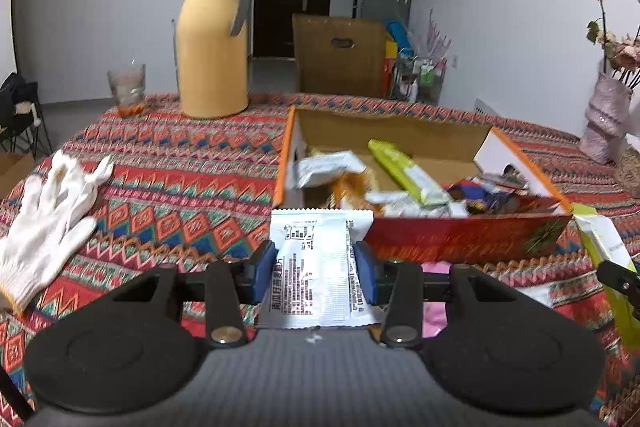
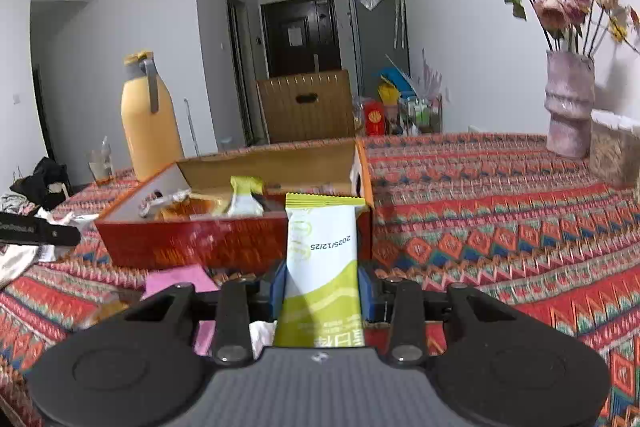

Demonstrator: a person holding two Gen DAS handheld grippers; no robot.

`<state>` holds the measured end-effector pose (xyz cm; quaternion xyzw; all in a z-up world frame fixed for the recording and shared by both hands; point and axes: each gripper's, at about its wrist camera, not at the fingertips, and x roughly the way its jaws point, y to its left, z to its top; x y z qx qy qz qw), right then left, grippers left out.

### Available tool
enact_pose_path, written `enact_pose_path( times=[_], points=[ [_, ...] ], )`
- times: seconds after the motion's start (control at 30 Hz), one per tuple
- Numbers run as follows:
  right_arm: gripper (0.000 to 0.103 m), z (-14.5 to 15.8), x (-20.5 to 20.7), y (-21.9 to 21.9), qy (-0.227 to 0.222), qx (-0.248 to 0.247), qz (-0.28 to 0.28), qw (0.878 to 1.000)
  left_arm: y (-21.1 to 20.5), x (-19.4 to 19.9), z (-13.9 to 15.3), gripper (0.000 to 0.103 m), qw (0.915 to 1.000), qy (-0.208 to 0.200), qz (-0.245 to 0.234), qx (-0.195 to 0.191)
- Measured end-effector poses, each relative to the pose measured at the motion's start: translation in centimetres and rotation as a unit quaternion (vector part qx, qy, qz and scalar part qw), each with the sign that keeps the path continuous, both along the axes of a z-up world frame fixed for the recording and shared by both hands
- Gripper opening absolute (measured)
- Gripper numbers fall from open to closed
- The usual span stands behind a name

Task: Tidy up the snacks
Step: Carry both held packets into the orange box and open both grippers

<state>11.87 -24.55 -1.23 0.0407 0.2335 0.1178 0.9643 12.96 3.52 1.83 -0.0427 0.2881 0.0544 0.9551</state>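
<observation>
Left wrist view: both grippers carry snacks toward the box [image 1: 460, 239].
Left gripper [image 1: 316, 267] clamps a white packet [image 1: 316, 259]; right gripper [image 2: 322, 287] clamps a green packet [image 2: 320, 259]; next, release both over the box.

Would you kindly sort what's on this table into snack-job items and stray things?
Job: white snack packet in left gripper; green-and-white snack packet in right gripper; open box of snacks.
Stray: white gloves, yellow flask, glass, vase.

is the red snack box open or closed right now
Open: the red snack box has no lid over it, and packets lie visible inside.
</observation>
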Motion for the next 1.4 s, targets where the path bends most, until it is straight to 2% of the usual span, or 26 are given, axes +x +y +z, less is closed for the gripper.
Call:
enact_pose_path(
  times=[0.37,0.6,0.83,1.03,1.07,1.1,1.13,1.17,1.2,1.27,1.33,1.4],
  points=[
    [0.035,3.7,4.3,2.8,-0.047,0.004,0.009,0.999,-2.0,3.3,2.8,0.044,0.9994,-0.035,-0.008,0.0],
    [0.035,4.9,7.7,4.6,-0.056,0.005,0.009,0.998,-2.6,6.6,3.4,0.044,0.9988,-0.048,0.005,0.001],
    [0.035,4.3,11.7,6.4,-0.047,-0.002,0.004,0.999,-2.4,10.3,2.5,0.044,0.9988,-0.042,0.025,0.003],
    [0.036,1.8,14.5,7.5,-0.025,-0.01,0.004,1.0,-1.7,12.4,0.1,0.045,0.9993,-0.022,0.031,0.0],
    [0.037,1.3,14.8,7.5,-0.019,-0.014,0.005,1.0,-1.6,12.6,-0.3,0.048,0.9994,-0.016,0.031,-0.002],
    [0.04,1.0,14.9,7.5,-0.013,-0.015,0.006,1.0,-1.3,12.8,-0.6,0.052,0.9994,-0.011,0.032,-0.004],
    [0.043,0.6,15.0,7.3,-0.007,-0.015,0.007,1.0,-1.1,12.7,-0.7,0.067,0.9994,-0.01,0.033,-0.008],
    [0.058,0.5,15.2,7.0,0.0,-0.012,0.008,1.0,-0.9,12.6,-0.8,0.085,0.9992,-0.012,0.037,-0.01],
    [0.076,0.4,15.2,6.9,0.003,-0.007,0.006,1.0,-0.8,12.5,-0.8,0.089,0.9988,-0.018,0.044,-0.007],
    [0.091,0.6,15.1,6.2,-0.003,0.008,0.0,1.0,-0.7,12.3,-0.6,0.093,0.9987,-0.024,0.045,-0.006],
    [0.099,0.8,14.8,5.7,-0.009,0.015,-0.001,1.0,-0.5,12.1,-0.6,0.102,0.9988,-0.021,0.039,-0.019],
    [0.103,0.9,14.7,5.3,-0.011,0.025,-0.004,1.0,-0.4,12.0,-0.6,0.103,0.9987,-0.021,0.042,-0.019]
  ],
)
